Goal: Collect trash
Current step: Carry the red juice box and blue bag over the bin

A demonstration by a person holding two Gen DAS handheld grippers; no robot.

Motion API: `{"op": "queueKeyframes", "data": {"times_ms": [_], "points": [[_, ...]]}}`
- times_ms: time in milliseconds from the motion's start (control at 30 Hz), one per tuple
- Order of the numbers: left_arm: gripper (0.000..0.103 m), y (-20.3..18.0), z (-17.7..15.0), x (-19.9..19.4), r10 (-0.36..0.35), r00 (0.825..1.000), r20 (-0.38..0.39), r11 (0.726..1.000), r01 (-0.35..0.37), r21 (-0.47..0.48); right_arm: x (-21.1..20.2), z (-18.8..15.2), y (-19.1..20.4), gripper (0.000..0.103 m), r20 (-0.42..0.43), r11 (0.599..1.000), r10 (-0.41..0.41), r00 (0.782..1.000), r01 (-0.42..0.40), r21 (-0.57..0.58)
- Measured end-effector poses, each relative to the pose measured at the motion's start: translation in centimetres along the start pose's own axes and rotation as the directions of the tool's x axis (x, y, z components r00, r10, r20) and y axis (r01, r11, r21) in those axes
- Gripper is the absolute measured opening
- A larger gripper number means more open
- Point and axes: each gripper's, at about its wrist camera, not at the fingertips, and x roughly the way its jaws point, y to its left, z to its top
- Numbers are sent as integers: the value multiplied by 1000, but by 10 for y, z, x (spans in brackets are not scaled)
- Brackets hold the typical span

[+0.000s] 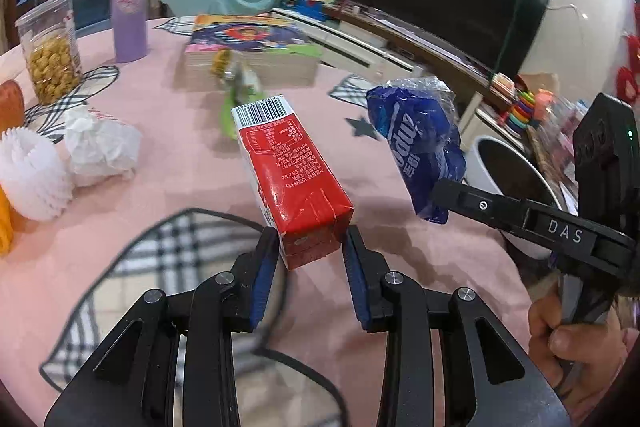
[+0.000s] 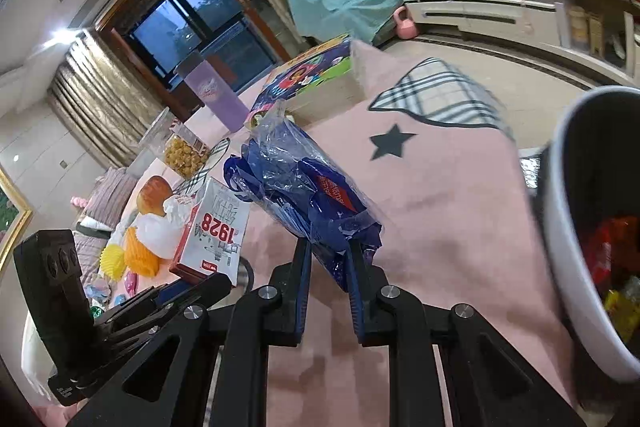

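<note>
The red carton (image 1: 294, 183) is gripped by its bottom end between the blue pads of your left gripper (image 1: 310, 247) and hangs clear above the pink tablecloth (image 1: 192, 163); it reads as a light, probably emptied drink box, stiff along its folded edges but liable to dent or pivot if you squeeze one end only. The blue wrapper (image 2: 308, 199) is pinched at its lower corner in your right gripper (image 2: 330, 263), whose jaws are fully closed on the film; it is thin, crinkly and slick, so it will likely flop and could slide out of a loose pinch. The white bin (image 2: 576, 267), the landmark here, stands off the table edge, just beyond the wrapper, already holding coloured scraps. On the far side of the carton from the bin lie a crumpled tissue (image 1: 100, 147) and white foam netting (image 1: 32, 179), probably next to collect. Farther from the bin stand a popcorn jar (image 1: 50, 47), a purple tumbler (image 1: 128, 7) and a stack of books (image 1: 252, 47). The cloth between carton and bin is bare, giving you open travel; mind the bin's rim.
</note>
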Motion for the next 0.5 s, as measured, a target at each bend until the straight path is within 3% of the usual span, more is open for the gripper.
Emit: {"op": "queueKeyframes", "data": {"times_ms": [500], "points": [[32, -80, -14, -7, -93, 996, -12, 984, 94, 151, -73, -25, -40, 17, 79, 992, -78, 994, 70, 101]]}}
